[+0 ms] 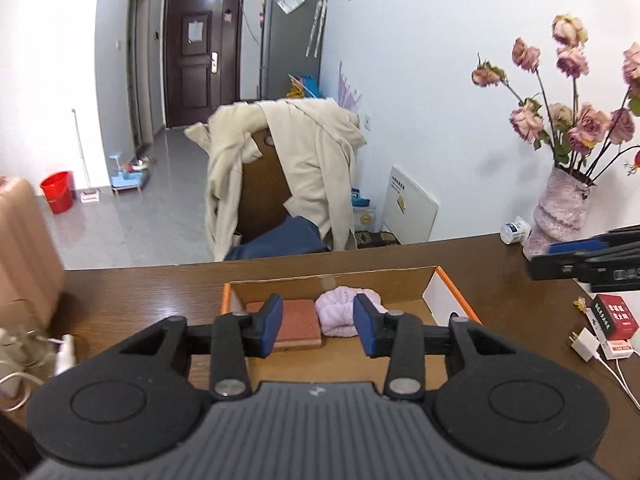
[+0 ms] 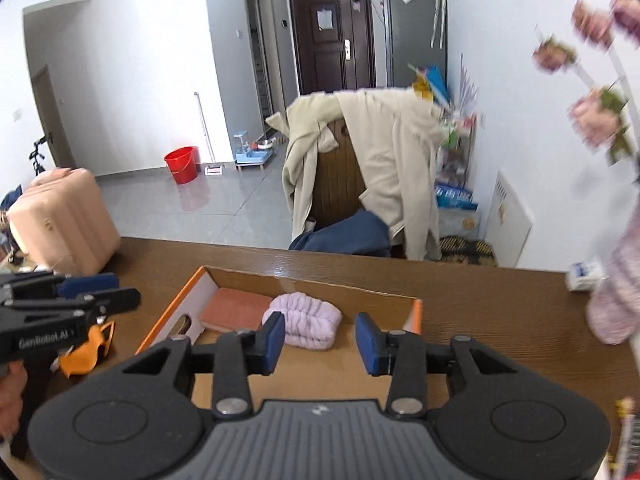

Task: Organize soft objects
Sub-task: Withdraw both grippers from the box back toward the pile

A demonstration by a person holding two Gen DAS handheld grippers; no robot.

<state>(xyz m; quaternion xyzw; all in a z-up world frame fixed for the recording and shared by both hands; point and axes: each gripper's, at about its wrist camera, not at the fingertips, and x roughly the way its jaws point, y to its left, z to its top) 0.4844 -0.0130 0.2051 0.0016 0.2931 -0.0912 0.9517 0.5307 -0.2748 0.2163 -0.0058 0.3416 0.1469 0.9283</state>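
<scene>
Inside the cardboard box [image 2: 416, 312] on the table [image 2: 500, 304], the lilac plush roll [image 2: 306, 326] is seen beside a flat pink sponge [image 2: 236, 310]; both are judged light and compressible, best pinched mid-body, while the left gripper [image 1: 318, 328] and right gripper [image 2: 320, 342] are held spread and empty.

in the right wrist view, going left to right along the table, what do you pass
left gripper → orange soft item on the table → flat pink folded cloth → fluffy lilac rolled towel → orange right wall of the cardboard box → small white-and-blue bottle
</scene>
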